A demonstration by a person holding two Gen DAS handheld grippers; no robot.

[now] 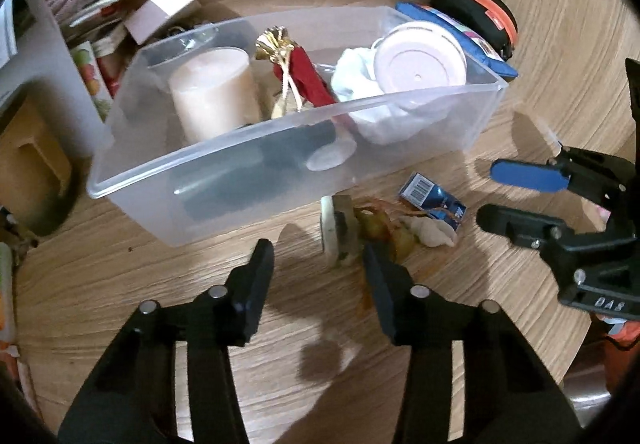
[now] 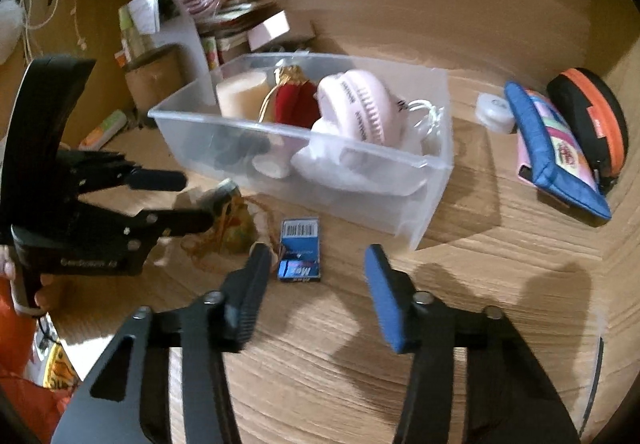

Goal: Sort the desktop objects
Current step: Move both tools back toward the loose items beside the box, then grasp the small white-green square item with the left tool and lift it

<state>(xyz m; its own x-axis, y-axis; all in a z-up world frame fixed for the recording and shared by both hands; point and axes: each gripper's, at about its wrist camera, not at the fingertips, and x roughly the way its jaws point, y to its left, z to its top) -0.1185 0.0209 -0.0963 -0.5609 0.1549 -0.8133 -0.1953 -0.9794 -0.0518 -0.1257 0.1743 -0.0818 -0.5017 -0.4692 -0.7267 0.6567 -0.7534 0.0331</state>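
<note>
A clear plastic bin [image 1: 208, 184] [image 2: 434, 164] on the wooden desk holds a cream candle [image 1: 212, 92], a red pouch [image 1: 312, 80], a pink round case [image 1: 420, 60] and white cloth. In front of it lie a small blue box [image 1: 434, 200] [image 2: 300, 250], a yellowish pouch with cord [image 1: 380, 232] [image 2: 236, 228] and a small round tin [image 1: 338, 230]. My left gripper [image 1: 318, 258] [image 2: 192, 198] is open, just short of the tin and pouch. My right gripper [image 2: 318, 264] [image 1: 486, 196] is open and empty, near the blue box.
A blue zip pouch [image 2: 556, 152] [image 1: 460, 28] and an orange-rimmed black case [image 2: 592, 112] [image 1: 480, 12] lie right of the bin, with a small white round container [image 2: 496, 110]. Boxes and packets [image 1: 104, 20] crowd the back left corner.
</note>
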